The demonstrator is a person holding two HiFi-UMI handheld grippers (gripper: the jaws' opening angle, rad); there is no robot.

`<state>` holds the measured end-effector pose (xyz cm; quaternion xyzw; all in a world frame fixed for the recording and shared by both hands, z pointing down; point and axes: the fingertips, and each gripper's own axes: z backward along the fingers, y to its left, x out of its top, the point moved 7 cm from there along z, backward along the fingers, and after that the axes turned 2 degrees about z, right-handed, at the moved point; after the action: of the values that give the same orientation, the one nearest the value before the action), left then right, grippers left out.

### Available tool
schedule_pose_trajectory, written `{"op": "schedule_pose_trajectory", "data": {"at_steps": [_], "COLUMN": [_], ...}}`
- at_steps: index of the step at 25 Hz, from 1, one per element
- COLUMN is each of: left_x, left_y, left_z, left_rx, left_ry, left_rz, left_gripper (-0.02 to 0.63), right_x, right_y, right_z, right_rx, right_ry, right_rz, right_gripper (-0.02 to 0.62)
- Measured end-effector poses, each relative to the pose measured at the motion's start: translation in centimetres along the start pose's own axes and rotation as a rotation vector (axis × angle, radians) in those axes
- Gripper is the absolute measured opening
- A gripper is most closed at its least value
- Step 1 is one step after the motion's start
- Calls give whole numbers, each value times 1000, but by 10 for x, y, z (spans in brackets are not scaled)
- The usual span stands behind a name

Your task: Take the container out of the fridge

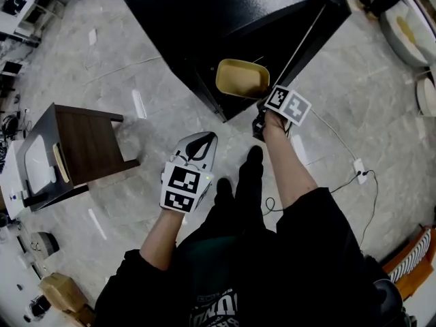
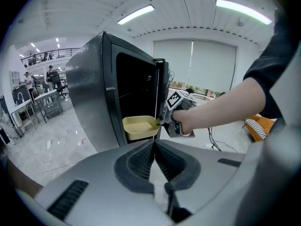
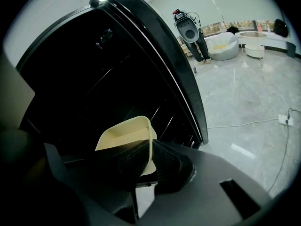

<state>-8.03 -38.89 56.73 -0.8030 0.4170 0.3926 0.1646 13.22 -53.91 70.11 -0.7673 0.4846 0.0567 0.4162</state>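
Container [image 1: 242,78], pale yellow and open-topped, is sitting at the mouth of the black fridge [image 1: 225,19], low in the opening and jutting out past its front edge. The right gripper [image 1: 262,104] is clamping it: in the right gripper view, one thin side wall of the container [image 3: 127,135] is standing between the two dark jaws, which are pressing on it from either side near a corner of the rim, with the right gripper [image 3: 149,147] pointing into the dark interior of the fridge [image 3: 94,55]. Whether the container is also resting on a shelf is not showing.

From the left gripper view, the container [image 2: 139,126] is appearing just in front of the lower part of the fridge [image 2: 94,93], beside the edge of the open door [image 2: 161,91], with the right gripper [image 2: 162,122] touching its right end and the person's bare forearm reaching in from the right.

The left gripper [image 1: 204,138] is hanging lower and well apart from the fridge, near the person's dark shoes, and is carrying nothing. Its jaws are lying together, the left gripper [image 2: 154,142] meeting in a narrow V with nothing between.

On the pale marbled floor [image 1: 122,67], a small brown bench [image 1: 82,142] is standing off to the person's left, and a thin cable [image 1: 340,142] is running to a white power strip [image 1: 360,169] on the right.
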Motion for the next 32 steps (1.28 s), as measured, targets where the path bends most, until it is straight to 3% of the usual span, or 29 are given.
{"op": "schedule_pose_trajectory", "data": {"at_steps": [6,11,15,32], "left_x": [5,7,10,16], "left_y": [-11,-16,-20,-31], "left_z": [3,11,18,37], "left_rx": [-21,-26,-29,-51], "left_ry": [-5,-20,-32,-82], "left_rz": [-24,-21,-19,-31], "left_gripper": [14,14,14,14], "right_x": [-16,-21,-21,-39], "right_y": [-9,-7,-8,-11], "right_z": [29,54,76,168], "right_rx": [-16,-20,-19,-13], "right_ry": [0,-4,-7,-22], "right_rz": [-29,95,136,135], "right_gripper": [44,44,44,44]}}
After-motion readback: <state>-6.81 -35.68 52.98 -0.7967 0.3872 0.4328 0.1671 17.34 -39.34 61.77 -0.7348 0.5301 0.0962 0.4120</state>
